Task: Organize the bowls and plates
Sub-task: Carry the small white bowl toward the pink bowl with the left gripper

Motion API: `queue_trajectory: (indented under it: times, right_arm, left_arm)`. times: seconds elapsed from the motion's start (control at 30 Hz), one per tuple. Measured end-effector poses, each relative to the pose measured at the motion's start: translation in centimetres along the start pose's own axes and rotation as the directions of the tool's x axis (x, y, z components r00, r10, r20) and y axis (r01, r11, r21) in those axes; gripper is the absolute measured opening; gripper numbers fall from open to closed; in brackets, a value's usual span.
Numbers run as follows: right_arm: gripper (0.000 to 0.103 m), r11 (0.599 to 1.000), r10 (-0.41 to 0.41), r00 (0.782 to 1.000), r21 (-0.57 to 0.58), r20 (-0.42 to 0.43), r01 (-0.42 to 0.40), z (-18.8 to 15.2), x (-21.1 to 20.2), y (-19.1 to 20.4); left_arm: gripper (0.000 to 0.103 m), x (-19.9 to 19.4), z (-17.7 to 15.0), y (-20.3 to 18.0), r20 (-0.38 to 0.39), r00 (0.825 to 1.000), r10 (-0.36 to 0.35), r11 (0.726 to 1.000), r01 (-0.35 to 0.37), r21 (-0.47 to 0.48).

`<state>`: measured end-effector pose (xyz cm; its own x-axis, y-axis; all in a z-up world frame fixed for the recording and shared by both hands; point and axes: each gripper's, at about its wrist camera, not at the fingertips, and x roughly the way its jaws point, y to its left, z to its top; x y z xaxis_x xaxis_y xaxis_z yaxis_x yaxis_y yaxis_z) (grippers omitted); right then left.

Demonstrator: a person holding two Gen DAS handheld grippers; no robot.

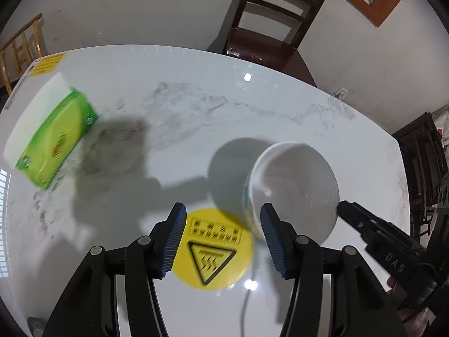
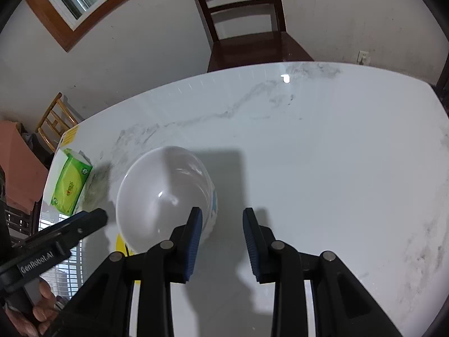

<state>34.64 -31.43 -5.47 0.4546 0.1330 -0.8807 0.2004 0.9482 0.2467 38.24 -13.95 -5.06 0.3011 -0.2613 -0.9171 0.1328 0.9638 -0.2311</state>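
One round glossy white bowl (image 1: 294,188) | veined marble table (image 1: 182,106) | ribbed claw pads (image 1: 175,241)

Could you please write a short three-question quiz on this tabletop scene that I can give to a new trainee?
1. True or false: the white bowl is clamped between the left gripper's pads.
2. Which thing lies at the far left of the marble table? A) a red mug B) a green tissue box C) a stack of plates
3. Fill in: the round yellow sticker on the table shows a ____ triangle.

Key
1. False: both the left gripper and the right gripper stand open, with nothing between their pads; the bowl lies between the two grippers.
2. B
3. Warning; it frames wavy heat lines.
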Motion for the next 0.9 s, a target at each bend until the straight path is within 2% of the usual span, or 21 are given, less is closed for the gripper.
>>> queue_trajectory:
  times: [0.17,0.33,0.5,0.6,0.9]
  right_arm:
    - [0.030,1.000,-0.008,1.000,-0.020,-0.019,0.007,0.2,1.9,0.6]
    - [0.030,0.999,-0.031,0.999,-0.030,-0.030,0.030,-0.4,3.2,1.0]
    - [0.030,0.999,-0.009,0.999,-0.035,-0.049,0.007,-0.9,3.8,1.3]
    - [0.022,0.999,-0.006,0.999,-0.045,-0.049,0.004,-1.2,3.6,1.7]
    - [0.018,1.000,0.011,0.996,-0.021,-0.086,-0.013,-3.2,2.7,1.7]
  left_arm:
    - [0.051,2.5,0.7,-0.9,-0.024,0.999,0.027,0.999,-0.026,0.022]
    - [0.038,4.2,0.2,-1.6,-0.044,0.998,0.045,0.998,-0.042,0.052]
    - [0.011,4.5,-0.1,-2.3,-0.023,1.000,0.007,0.996,-0.005,0.089]
    - [0.010,4.3,-0.6,-2.7,-0.018,1.000,0.025,0.993,-0.023,0.115]
    - [0.010,3.3,-2.6,-2.0,-0.070,0.997,0.017,0.994,-0.009,0.109]
